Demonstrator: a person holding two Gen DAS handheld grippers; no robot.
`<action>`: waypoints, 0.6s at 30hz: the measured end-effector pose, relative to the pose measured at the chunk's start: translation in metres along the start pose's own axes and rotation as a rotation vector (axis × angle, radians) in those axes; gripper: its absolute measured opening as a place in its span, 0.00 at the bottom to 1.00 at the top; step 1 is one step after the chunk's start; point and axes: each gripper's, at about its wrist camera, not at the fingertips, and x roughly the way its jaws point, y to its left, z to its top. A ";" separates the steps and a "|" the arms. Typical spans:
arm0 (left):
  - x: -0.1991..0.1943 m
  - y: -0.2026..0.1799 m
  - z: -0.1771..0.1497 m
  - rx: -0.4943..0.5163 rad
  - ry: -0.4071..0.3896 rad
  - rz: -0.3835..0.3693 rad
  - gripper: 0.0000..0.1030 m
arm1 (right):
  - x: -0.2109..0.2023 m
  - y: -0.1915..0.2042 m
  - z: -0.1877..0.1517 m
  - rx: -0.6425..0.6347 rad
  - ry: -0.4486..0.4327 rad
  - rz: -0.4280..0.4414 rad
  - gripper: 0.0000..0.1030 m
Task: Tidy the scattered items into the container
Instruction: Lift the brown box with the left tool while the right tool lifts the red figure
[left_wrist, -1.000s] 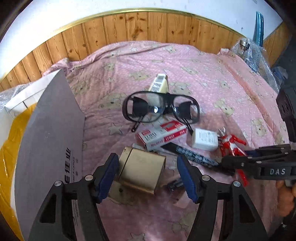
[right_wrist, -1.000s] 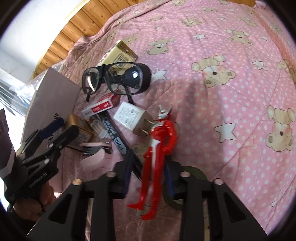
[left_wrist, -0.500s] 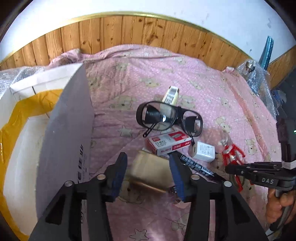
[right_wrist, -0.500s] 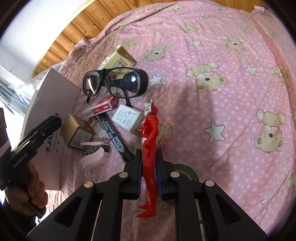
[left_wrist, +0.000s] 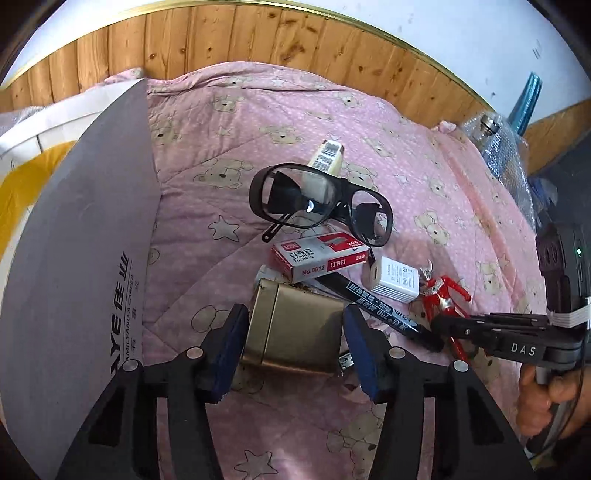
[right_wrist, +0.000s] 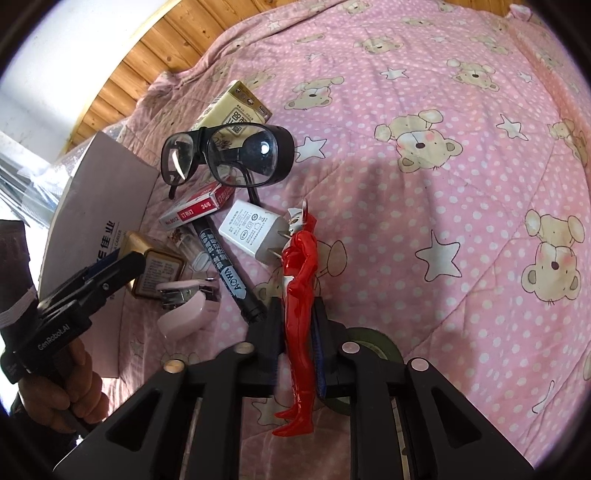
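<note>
Over on the left, the grey cardboard box (left_wrist: 85, 236) is standing open on the bed, its tall flap rising beside the pink bear-print quilt (left_wrist: 229, 155). Just right of that flap, the left gripper (left_wrist: 295, 341) is reaching in around the gold tin (left_wrist: 295, 328): its blue-padded fingers (left_wrist: 231, 345) are sitting at either side of the tin, spread about as wide as the tin itself, though whether the pads are actually pressing it is hard to tell. Beyond the tin, a red staple box (left_wrist: 319, 256) is lying under the black safety glasses (left_wrist: 317, 201), with a cream carton (left_wrist: 327, 157) poking out behind them. A black marker (left_wrist: 380, 312) is slanting across toward a white charger (left_wrist: 393, 278). A pink stapler (right_wrist: 188, 304) is resting near the tin in the right wrist view. Farther right, the right gripper (right_wrist: 297, 325) is clamping the red hero figure (right_wrist: 299, 295) around its waist and thighs, fingers drawn in tight against it, head pointing away and feet hanging back toward the handle. A roll of green tape (right_wrist: 373, 341) is peeking out beneath.
</note>
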 end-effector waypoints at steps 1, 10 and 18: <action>0.001 -0.002 0.000 0.006 -0.004 0.009 0.53 | 0.002 0.001 0.003 0.003 -0.007 0.008 0.27; -0.017 -0.002 -0.002 -0.037 -0.051 0.036 0.52 | -0.011 0.028 0.021 -0.044 -0.072 0.009 0.14; -0.056 0.000 -0.003 -0.102 -0.113 -0.009 0.52 | -0.023 0.063 0.016 -0.125 -0.068 0.042 0.14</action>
